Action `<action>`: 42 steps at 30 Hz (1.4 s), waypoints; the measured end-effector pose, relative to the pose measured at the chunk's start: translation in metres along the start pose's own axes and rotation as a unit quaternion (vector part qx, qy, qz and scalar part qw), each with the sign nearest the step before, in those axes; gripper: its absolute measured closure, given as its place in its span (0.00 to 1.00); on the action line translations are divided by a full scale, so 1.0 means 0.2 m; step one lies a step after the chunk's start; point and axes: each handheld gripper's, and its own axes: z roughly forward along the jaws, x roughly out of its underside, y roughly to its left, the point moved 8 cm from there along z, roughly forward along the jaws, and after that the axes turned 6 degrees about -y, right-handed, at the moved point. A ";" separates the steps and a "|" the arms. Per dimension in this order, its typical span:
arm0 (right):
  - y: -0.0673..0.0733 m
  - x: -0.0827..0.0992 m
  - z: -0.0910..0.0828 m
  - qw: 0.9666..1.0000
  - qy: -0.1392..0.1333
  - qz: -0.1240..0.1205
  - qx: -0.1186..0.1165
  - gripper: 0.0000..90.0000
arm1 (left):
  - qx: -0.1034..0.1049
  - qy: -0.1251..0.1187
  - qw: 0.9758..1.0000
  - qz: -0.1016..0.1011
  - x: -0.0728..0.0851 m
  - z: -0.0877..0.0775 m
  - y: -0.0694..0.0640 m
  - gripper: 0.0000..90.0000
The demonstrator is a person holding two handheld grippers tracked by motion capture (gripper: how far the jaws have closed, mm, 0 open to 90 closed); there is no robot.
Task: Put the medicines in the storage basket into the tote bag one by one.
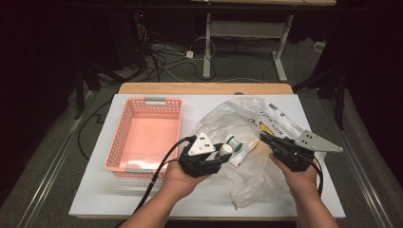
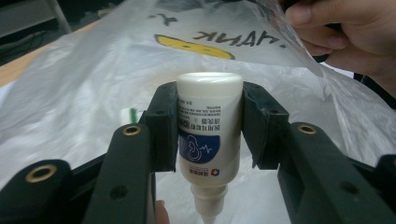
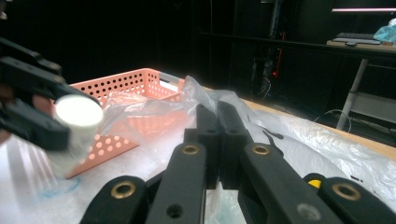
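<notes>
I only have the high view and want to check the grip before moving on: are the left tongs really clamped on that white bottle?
Observer: Yes. The left gripper view shows the left tongs pressing on both sides of the white bottle.
Operator: Which way does it point?
Observer: Its nozzle cap points back toward the hand and its flat base points outward.
Operator: And the right tongs?
Observer: In the right gripper view the right tongs are fully shut, apparently pinching the edge of the plastic bag.
</notes>
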 end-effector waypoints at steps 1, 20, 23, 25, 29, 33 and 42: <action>0.00 0.00 0.00 1.000 0.000 0.000 0.000 1.00 | 0.001 -0.001 1.000 0.003 0.00 0.03 -0.01 0.65; -0.05 0.00 -0.02 1.000 -0.004 0.004 0.009 1.00 | 0.007 0.018 1.000 -0.012 0.05 0.59 -0.04 0.65; -0.06 0.00 -0.02 1.000 -0.003 0.006 0.010 1.00 | 0.006 0.020 1.000 -0.017 0.07 0.65 -0.04 0.65; -0.06 0.00 -0.03 1.000 -0.004 0.008 0.013 1.00 | 0.007 0.021 1.000 -0.020 0.08 0.69 -0.03 0.64; -0.08 0.00 -0.04 1.000 -0.006 0.012 0.017 1.00 | 0.011 0.023 0.999 -0.028 0.10 0.74 -0.04 0.64; -0.09 0.00 -0.05 1.000 -0.009 0.012 0.019 1.00 | 0.005 0.027 0.999 -0.033 0.12 0.76 -0.03 0.64; -0.09 0.00 -0.05 1.000 -0.009 0.015 0.017 1.00 | -0.009 0.021 0.999 -0.025 0.08 0.63 -0.02 0.48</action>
